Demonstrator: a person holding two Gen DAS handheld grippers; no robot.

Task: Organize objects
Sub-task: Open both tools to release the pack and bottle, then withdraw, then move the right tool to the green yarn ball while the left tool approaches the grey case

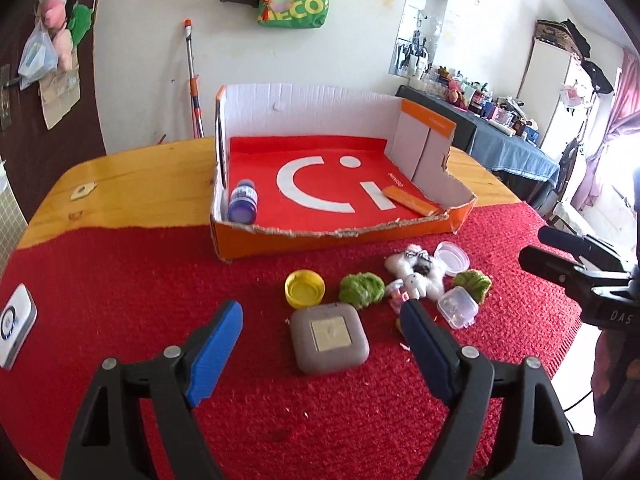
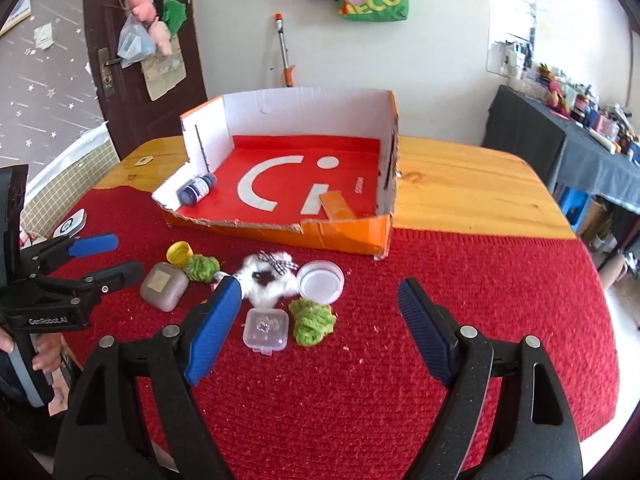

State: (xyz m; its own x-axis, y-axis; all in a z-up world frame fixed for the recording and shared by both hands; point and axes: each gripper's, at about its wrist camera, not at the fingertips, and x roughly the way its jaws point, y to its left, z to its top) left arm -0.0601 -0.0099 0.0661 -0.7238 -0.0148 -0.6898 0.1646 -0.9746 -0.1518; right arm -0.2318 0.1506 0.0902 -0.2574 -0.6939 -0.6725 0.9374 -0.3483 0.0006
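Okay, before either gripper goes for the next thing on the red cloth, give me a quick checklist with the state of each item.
1. Left gripper open and empty: ok.
2. Right gripper open and empty: ok.
3. Grey square case lies ahead of the left gripper, nothing on top: ok.
4. Clear plastic box clear of neighbours: not ok, one green yarn ball crowds it.
5. Cardboard tray has room: ok, only the blue bottle and orange strip inside.
6. Clear plastic box latched: cannot tell.
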